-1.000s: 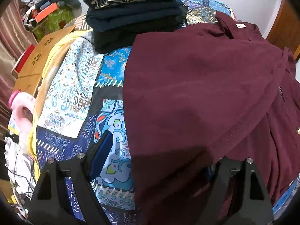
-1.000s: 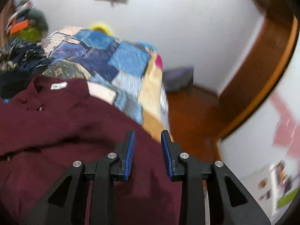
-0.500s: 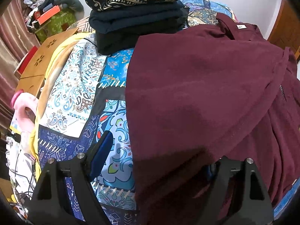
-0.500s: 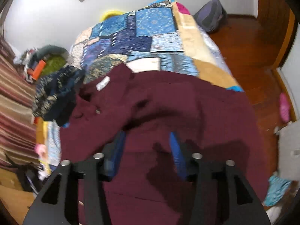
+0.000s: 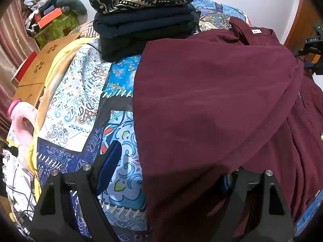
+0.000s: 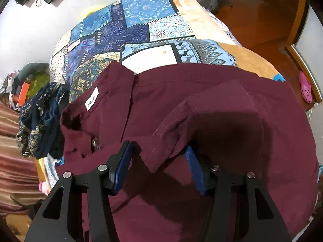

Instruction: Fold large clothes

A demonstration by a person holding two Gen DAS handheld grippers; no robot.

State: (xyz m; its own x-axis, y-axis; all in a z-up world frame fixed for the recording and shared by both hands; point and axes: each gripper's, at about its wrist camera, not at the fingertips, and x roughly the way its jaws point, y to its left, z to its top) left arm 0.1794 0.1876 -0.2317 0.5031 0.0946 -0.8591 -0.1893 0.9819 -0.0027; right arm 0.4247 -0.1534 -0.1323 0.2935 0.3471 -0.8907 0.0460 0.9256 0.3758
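Now mid-fold on the shirt [image 5: 212, 92], maroon, spread on the bed [image 6: 149, 26] over the patchwork quilt [image 5: 80, 92], collar and white label [image 6: 91, 98] toward the far side. Left panel already turned over the body, hem edge running diagonally across the front in the left wrist view.

Left hand-held gripper [image 5: 167, 173]: jaws wide apart, left finger over bare quilt, right finger hidden under the near cloth edge. Holding nothing, as far as visible.

Right hand-held gripper [image 6: 159, 161]: jaws apart, straddling a raised fold of sleeve or side panel [image 6: 201, 121] near the placket. Cloth sits between the pads [image 6: 121, 161] but not pinched.

Probable step: second side fold, right side in over the middle. Next move probably calls for closing the right on that raised fold, lifting just enough to clear, carrying it across toward the collar line, laying flat. Left best used to pin or grab the near hem so the first fold stays put.

Risks: bunching at the raised fold, single-layer grab dragging the body off square.

Stack of folded clothes [image 5: 145, 16] sits at the far left of the bed, just beside the shirt shoulder. Likely destination once folded.
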